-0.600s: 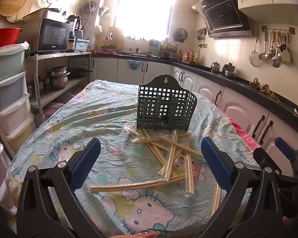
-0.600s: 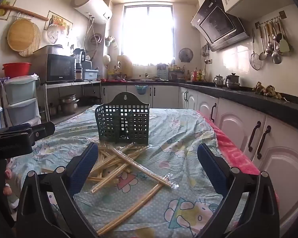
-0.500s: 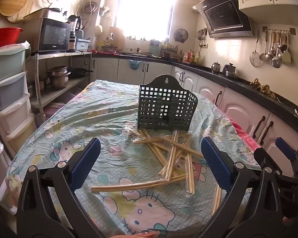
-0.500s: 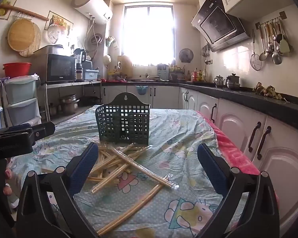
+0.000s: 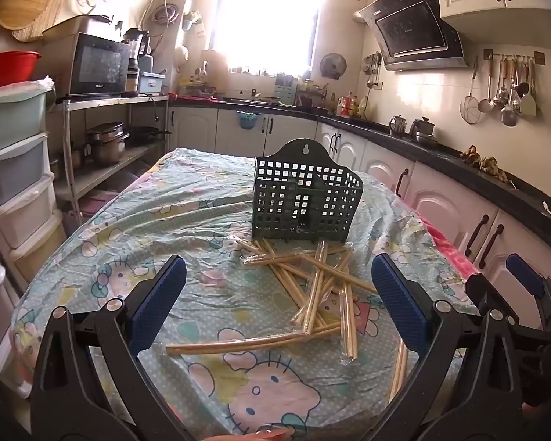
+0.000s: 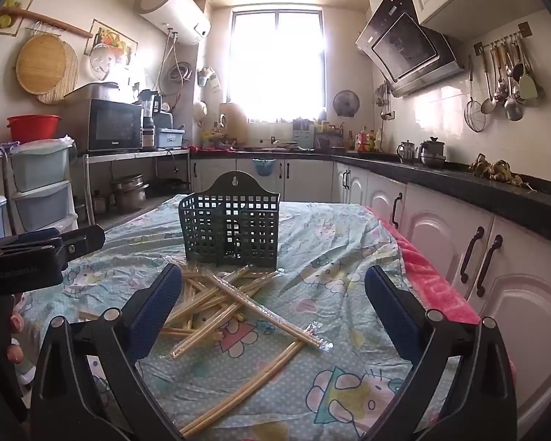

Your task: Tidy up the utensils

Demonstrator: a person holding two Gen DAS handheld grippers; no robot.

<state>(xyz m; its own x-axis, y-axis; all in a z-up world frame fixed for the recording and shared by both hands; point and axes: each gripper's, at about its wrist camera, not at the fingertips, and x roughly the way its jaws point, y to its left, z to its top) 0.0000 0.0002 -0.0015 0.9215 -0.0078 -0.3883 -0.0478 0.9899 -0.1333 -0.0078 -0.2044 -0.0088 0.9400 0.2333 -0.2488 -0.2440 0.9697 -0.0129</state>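
A dark green slotted utensil basket (image 5: 305, 202) stands upright on the table; it also shows in the right wrist view (image 6: 231, 229). Several wrapped pairs of wooden chopsticks (image 5: 319, 286) lie scattered in front of it, seen in the right wrist view too (image 6: 220, 301). My left gripper (image 5: 275, 305) is open and empty, held above the table's near edge. My right gripper (image 6: 272, 305) is open and empty, to the right of the left one, whose body (image 6: 36, 253) shows at the right wrist view's left.
The table carries a cartoon-print cloth under clear plastic (image 5: 158, 228). White cabinets with a black counter (image 6: 459, 191) run along the right. Stacked plastic drawers (image 5: 14, 169) and a shelf with a microwave (image 5: 95, 66) stand at the left.
Both grippers have shifted only slightly; the basket and chopsticks lie as before.
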